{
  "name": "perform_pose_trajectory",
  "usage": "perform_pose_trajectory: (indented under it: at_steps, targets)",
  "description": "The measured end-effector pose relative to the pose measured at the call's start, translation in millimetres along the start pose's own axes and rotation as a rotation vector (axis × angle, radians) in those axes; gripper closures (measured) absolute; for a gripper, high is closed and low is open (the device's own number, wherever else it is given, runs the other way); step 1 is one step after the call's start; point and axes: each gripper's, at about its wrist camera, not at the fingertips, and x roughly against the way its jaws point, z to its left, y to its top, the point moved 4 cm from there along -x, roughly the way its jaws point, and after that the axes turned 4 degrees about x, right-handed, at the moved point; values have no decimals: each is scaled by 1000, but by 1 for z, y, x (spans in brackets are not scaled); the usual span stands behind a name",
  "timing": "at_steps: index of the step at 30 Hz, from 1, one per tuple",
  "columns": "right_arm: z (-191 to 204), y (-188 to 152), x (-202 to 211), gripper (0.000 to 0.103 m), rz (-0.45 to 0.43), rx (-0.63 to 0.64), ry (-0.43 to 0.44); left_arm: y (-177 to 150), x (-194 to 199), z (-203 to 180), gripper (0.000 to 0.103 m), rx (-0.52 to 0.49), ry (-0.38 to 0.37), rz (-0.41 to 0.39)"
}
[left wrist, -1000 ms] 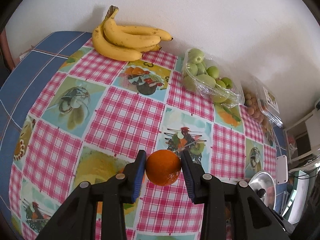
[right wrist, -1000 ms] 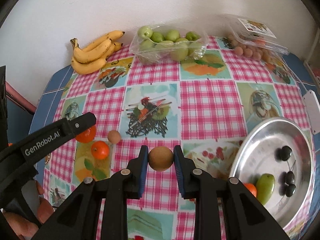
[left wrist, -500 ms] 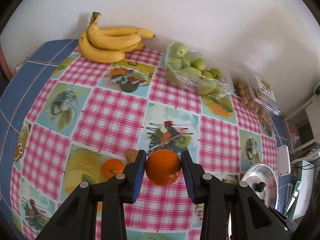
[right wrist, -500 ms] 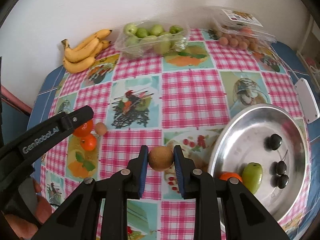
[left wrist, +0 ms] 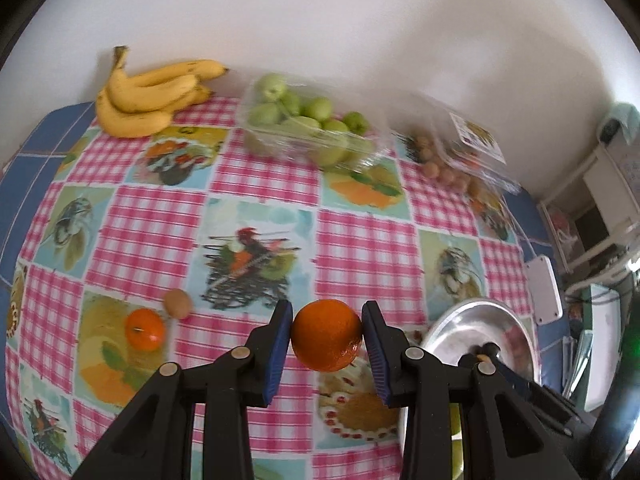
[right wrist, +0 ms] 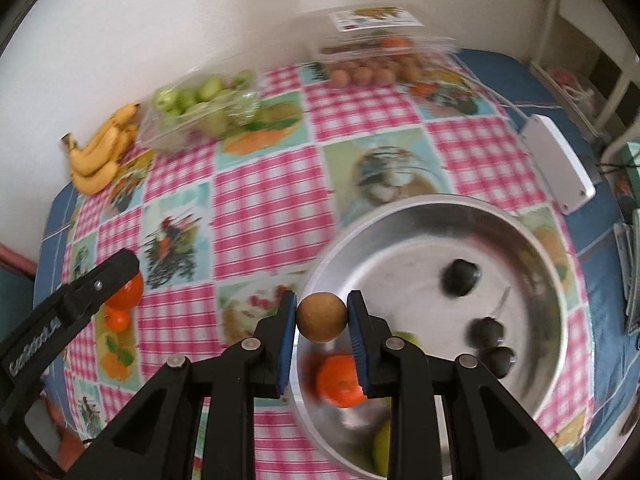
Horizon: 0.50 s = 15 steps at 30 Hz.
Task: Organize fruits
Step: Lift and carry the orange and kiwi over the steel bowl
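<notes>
With my left tool [left wrist: 326,334] clamped on an orange [left wrist: 327,335] above the table [left wrist: 360,248] and my right tool [right wrist: 322,317] gripping a brown fruit [right wrist: 322,317], seemingly over the metal bowl's [right wrist: 400,208] near rim, I judge both are mid-carry, to be released inside next.

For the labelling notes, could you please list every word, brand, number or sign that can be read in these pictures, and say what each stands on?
"GenRobot.AI" seems to stand in white on the black arm of the left gripper, in the right wrist view; it is blurred here and only partly legible.
Printed label on the clear plastic clamshell box lid: colourful, but too blurred to read.
Pink checked tablecloth: pictures only, with no readable words.
</notes>
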Motion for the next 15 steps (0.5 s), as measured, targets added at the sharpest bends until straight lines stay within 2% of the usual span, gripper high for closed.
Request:
perform_pose_trajectory:
  at_steps: [7,15]
  targets:
    - [-44,1,6,76,-8,-67,-49,-14,-9,-47,65,-105,-20,26]
    - [-82,-1,10,76,-9,-128,-60,-34,-23,-85,65,-207,-26,60]
